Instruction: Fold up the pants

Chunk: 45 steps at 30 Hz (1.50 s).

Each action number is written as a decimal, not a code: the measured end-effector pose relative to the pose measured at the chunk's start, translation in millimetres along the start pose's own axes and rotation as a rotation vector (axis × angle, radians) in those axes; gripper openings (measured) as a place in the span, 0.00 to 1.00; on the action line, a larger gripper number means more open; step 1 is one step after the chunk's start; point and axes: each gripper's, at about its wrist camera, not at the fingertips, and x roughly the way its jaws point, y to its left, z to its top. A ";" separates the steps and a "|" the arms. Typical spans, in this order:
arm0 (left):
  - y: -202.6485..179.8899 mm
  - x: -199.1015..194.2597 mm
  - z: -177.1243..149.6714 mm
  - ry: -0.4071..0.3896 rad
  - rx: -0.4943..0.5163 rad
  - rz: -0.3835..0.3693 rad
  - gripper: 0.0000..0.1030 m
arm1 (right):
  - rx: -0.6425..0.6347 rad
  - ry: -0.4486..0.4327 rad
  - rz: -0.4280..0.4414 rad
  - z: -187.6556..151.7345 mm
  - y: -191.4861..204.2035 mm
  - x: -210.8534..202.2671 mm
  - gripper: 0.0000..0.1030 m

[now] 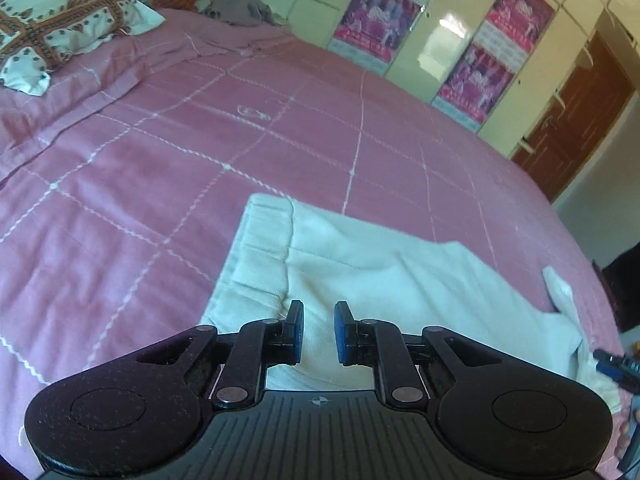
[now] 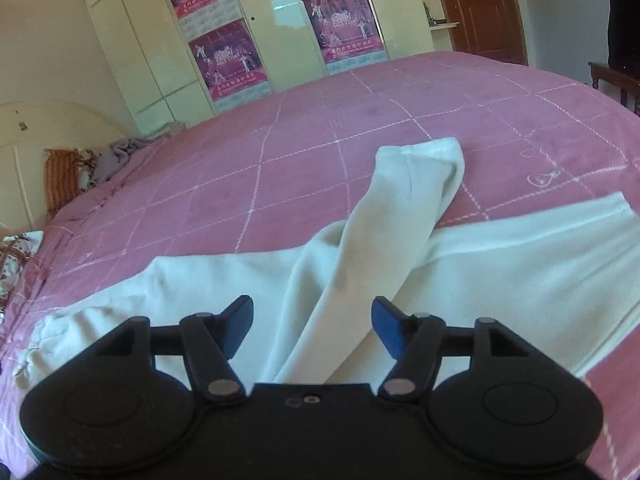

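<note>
White pants (image 1: 360, 264) lie spread on the pink bedspread (image 1: 160, 160), waistband (image 1: 260, 248) to the left. My left gripper (image 1: 319, 332) hovers over the waist area. Its blue pads stand almost together with a narrow gap, and no cloth is pinched between them. In the right wrist view the pants (image 2: 500, 272) stretch across the bed. One leg (image 2: 400, 208) is laid slanting over the other, its cuff pointing away. My right gripper (image 2: 312, 328) is open wide above that leg, not touching it. A dark tool with blue parts (image 1: 612, 364) shows at the right edge of the left wrist view.
Patterned pillows (image 1: 52, 28) and a grey cloth (image 1: 244, 8) lie at the head of the bed. A cream wardrobe with purple posters (image 1: 440, 40) stands behind the bed, with a brown door (image 1: 572, 120) beside it. A dark chair (image 2: 624, 20) stands far right.
</note>
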 end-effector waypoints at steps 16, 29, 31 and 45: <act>-7.3 44.8 -24.0 0.116 0.092 0.042 0.22 | 0.174 0.149 -0.029 -54.0 -93.9 -2.4 0.05; -11.7 47.6 -25.6 0.116 0.108 0.057 0.22 | -0.125 0.109 -0.127 17.4 -82.9 27.3 0.06; -10.0 47.4 -25.4 0.115 0.105 0.052 0.22 | -0.105 0.077 -0.120 9.9 -92.8 1.8 0.06; -14.6 48.8 -27.0 0.116 0.107 0.073 0.22 | -0.151 0.000 -0.135 20.9 -112.6 -10.2 0.43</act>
